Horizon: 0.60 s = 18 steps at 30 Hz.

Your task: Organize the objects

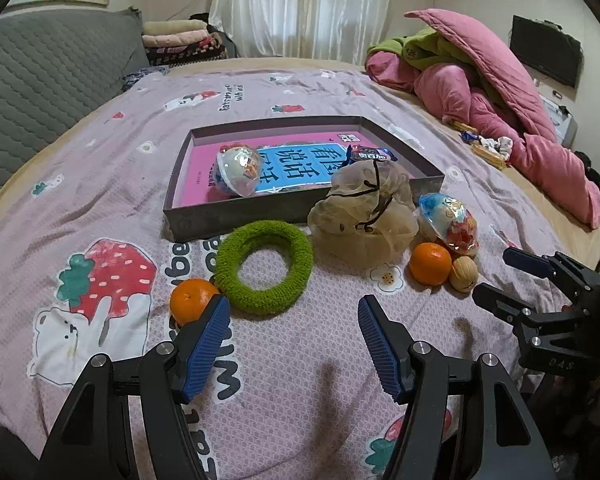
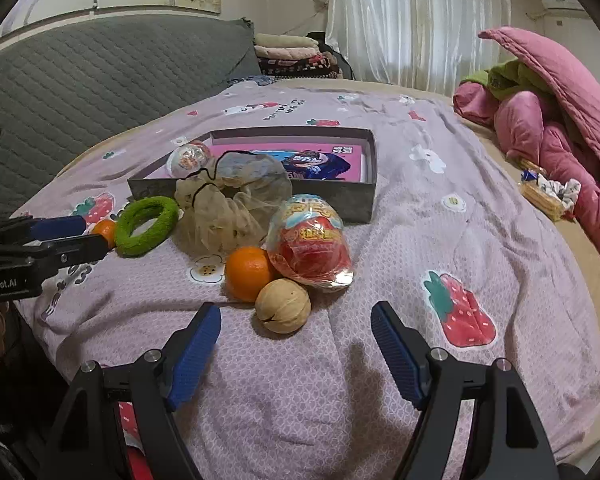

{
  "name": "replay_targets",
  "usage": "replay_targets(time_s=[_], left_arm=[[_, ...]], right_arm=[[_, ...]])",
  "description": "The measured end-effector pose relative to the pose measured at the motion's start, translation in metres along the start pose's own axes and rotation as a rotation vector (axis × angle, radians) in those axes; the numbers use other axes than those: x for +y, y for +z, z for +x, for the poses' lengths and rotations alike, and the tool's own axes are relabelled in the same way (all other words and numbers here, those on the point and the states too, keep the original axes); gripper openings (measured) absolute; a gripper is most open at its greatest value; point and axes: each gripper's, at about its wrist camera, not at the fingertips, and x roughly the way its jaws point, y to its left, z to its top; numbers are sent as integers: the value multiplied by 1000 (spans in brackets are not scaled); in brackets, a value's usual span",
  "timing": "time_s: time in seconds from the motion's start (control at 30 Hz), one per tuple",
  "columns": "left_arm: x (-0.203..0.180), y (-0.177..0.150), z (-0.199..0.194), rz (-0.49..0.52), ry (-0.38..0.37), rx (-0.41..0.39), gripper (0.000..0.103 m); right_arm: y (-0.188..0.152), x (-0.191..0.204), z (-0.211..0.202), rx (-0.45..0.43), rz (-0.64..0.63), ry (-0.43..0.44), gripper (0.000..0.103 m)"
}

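Your left gripper (image 1: 294, 316) is spread and empty; the green ring (image 1: 265, 266) lies just beyond its fingertips. Your right gripper (image 2: 296, 320) is likewise spread, with the walnut (image 2: 283, 306) between its tips, untouched.

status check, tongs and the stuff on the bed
Left tongs open, empty. Right tongs open, empty, walnut just ahead. Box holds one toy egg. Nothing blocking.
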Motion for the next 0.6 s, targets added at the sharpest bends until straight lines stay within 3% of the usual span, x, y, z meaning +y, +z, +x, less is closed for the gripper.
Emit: replay_targets(time_s=[0.6], left_arm=[[4,6,14,4,22,-20,68]], right_arm=[[-3,4,10,12,-14,-6,77]])
